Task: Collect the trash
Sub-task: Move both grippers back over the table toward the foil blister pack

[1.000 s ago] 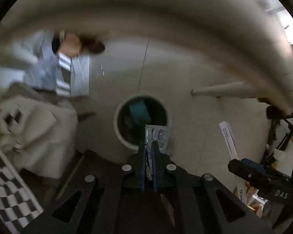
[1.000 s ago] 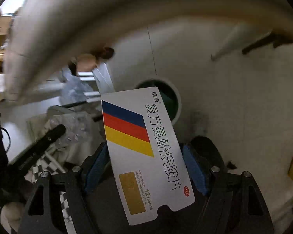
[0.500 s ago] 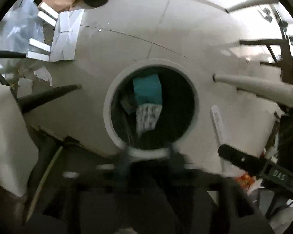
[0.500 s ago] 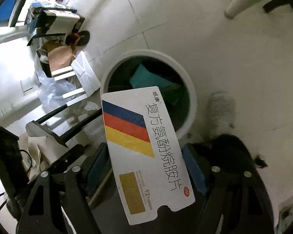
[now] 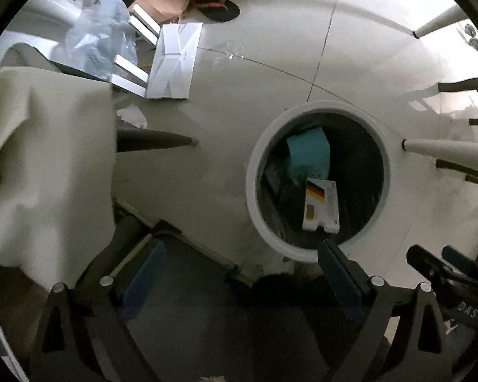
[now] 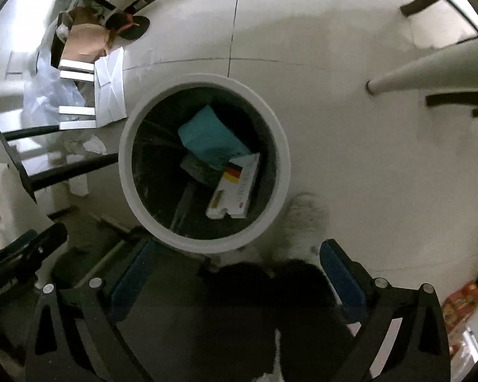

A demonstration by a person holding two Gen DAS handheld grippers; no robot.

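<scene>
Left gripper: your left gripper [image 5: 239, 254] points down at the floor with its black fingers and blue pads spread wide; the jaws are opening and nothing lies between them.
Right gripper: your right gripper [image 6: 235, 258] also faces down, blue pads far apart; its jaws are opening too, and the gap holds nothing.
Bin: the round white-rimmed waste bin with a dark liner [image 5: 250, 187] sits at about 3 o'clock from centre in your left view; in your right view the bin [image 6: 126, 165] fills the middle, just above the gap between the fingers.
Medicine box: the flat white cardboard medicine box with blue, red and yellow stripes [image 5: 322, 205] lies inside the bin, toward the 5 o'clock side of the opening. In the right view it [image 6: 235, 187] leans tilted against the 4 o'clock wall.
Teal packet: a teal paper packet [image 5: 309, 154] rests in the bin at 12 o'clock from the medicine box, touching it; see it also here [image 6: 212, 137].
Floor clutter: at 10 to 11 o'clock from the bin lie a flattened white carton [image 5: 175, 60], crumpled clear plastic film [image 5: 95, 41] and brown cardboard [image 5: 162, 1].
Furniture: a pale tapered furniture leg [image 5: 446, 152] stands at 3 o'clock of the bin, apart from it.
Cloth: cream fabric [image 5: 47, 159] hangs at 9 o'clock in your left view.
</scene>
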